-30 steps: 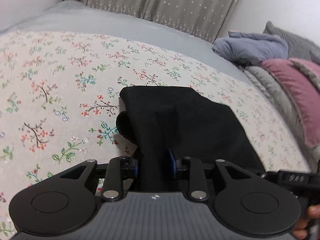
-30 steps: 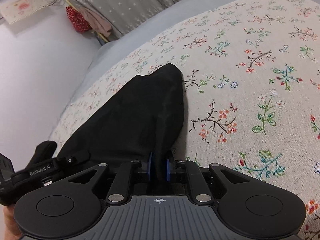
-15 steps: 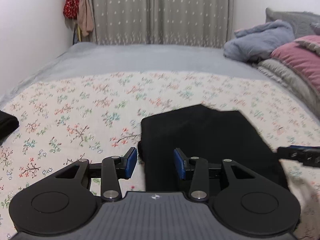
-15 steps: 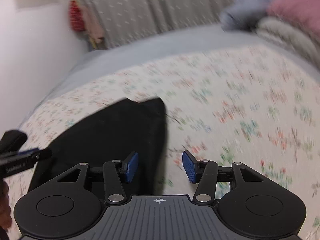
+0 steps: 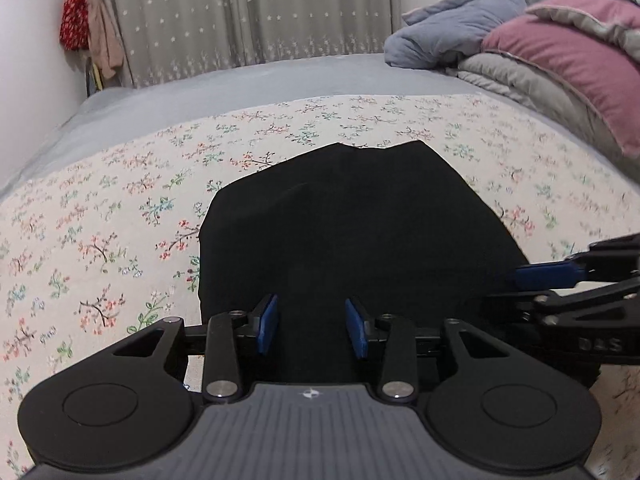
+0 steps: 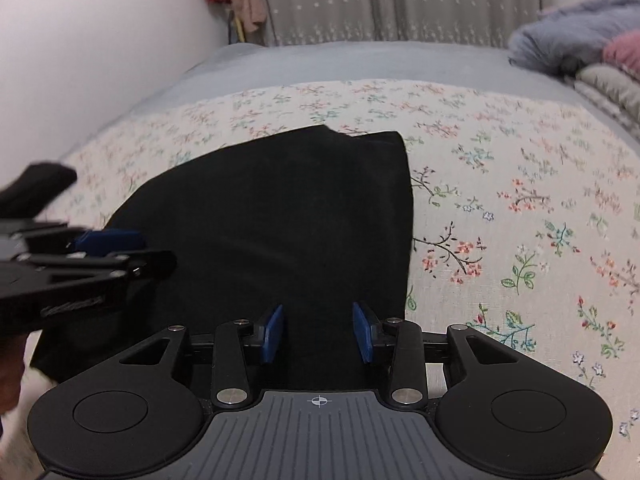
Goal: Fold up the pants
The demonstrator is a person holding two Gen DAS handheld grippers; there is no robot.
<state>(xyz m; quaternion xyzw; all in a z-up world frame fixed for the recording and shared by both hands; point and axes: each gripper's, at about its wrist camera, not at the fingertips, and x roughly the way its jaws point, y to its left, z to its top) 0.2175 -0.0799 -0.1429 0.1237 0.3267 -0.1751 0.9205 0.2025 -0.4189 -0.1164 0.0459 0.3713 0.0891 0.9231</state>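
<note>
Black pants (image 5: 352, 232) lie folded in a compact flat block on the floral bedspread (image 5: 100, 220); they also show in the right wrist view (image 6: 272, 232). My left gripper (image 5: 312, 330) is open and empty over the near edge of the pants. My right gripper (image 6: 318, 334) is open and empty over the near edge too. Each gripper shows at the side of the other's view: the right gripper (image 5: 560, 292) and the left gripper (image 6: 80, 256).
A pile of grey, blue and pink bedding (image 5: 540, 48) lies at the far right of the bed. A grey sheet (image 5: 240, 88) covers the far part. A starred curtain (image 5: 248, 12) and hanging clothes (image 5: 88, 24) are behind. A white wall (image 6: 100, 60) is at left.
Both grippers were shut on the near edge of the pants; they have opened and let go. The pants now lie flat and folded, and both grippers have drawn back level.
</note>
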